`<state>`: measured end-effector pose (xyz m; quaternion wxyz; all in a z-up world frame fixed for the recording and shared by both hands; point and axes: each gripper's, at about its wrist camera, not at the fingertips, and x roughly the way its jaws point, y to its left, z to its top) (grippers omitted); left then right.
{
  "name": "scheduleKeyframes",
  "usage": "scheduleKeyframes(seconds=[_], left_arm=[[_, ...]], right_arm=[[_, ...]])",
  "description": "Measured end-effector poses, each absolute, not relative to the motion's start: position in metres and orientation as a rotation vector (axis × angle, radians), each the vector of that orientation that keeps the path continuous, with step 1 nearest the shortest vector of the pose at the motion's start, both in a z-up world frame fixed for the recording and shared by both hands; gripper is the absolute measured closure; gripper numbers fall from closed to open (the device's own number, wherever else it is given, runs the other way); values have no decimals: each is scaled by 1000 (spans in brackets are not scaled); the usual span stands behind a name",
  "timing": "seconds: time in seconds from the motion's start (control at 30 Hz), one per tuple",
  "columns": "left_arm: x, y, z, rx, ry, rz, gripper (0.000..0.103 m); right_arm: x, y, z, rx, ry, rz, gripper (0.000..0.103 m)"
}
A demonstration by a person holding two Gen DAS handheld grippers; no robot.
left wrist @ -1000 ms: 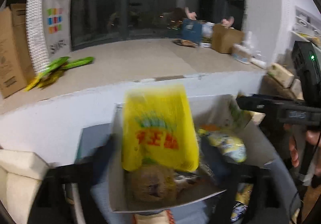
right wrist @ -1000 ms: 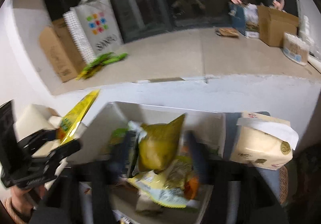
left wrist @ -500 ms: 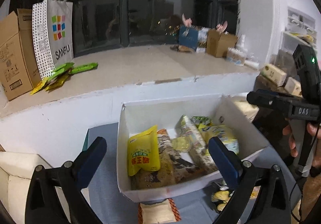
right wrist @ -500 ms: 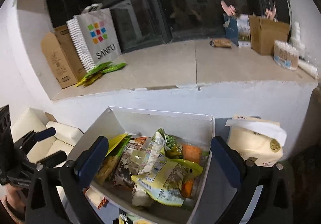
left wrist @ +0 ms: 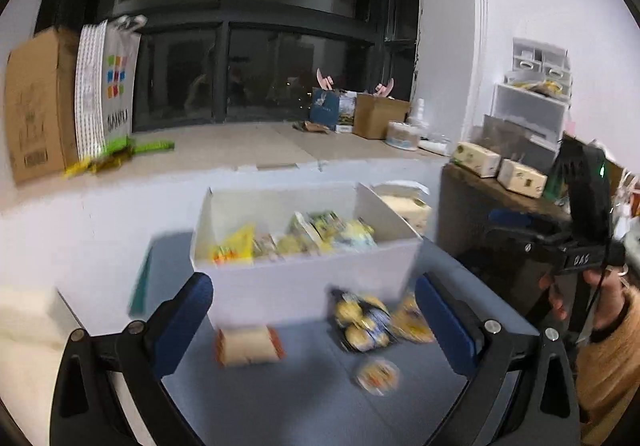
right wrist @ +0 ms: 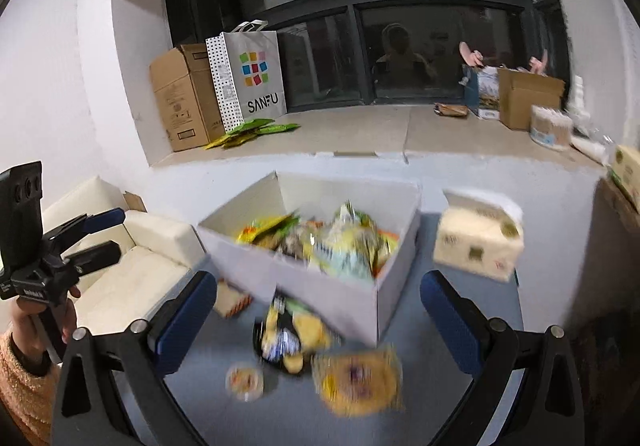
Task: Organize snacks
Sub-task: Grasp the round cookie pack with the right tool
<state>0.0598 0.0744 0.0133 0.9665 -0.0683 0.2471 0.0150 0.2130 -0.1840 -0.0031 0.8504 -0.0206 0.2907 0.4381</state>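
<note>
A white open box (left wrist: 304,278) (right wrist: 320,286) stands on a grey-blue table, filled with several snack packets, among them a yellow packet (left wrist: 234,246). In front of the box lie loose snacks: a tan packet (left wrist: 248,346) (right wrist: 230,302), a dark bag of yellow rounds (left wrist: 362,320) (right wrist: 290,334), a small round snack (left wrist: 378,376) (right wrist: 244,382) and a yellow-orange bag (right wrist: 358,380). My left gripper (left wrist: 314,320) is open and empty, held back from the box. My right gripper (right wrist: 318,324) is open and empty too, above the loose snacks.
A tissue box (right wrist: 478,240) sits right of the white box. A windowsill behind holds a cardboard box (right wrist: 182,96), a SANFU bag (right wrist: 252,76) and green packets (right wrist: 256,130). A cream sofa (right wrist: 132,270) is at the left. A dark cabinet (left wrist: 500,230) stands at the right.
Both grippers have pulled back and away from the box, so the loose snacks in front of it have come into view. Both stay open and empty.
</note>
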Motion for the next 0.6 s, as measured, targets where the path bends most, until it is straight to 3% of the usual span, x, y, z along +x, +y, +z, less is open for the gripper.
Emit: scheduleKeyframes(seconds=[0.27,0.6], left_arm=[[14,51,-41,-227,579,31,0],[13,44,-51,-224,608,26,0]], right_arm=[[167,-210,-67,-125,694,872,0],[198,-173,-112,-222,787,849,0]])
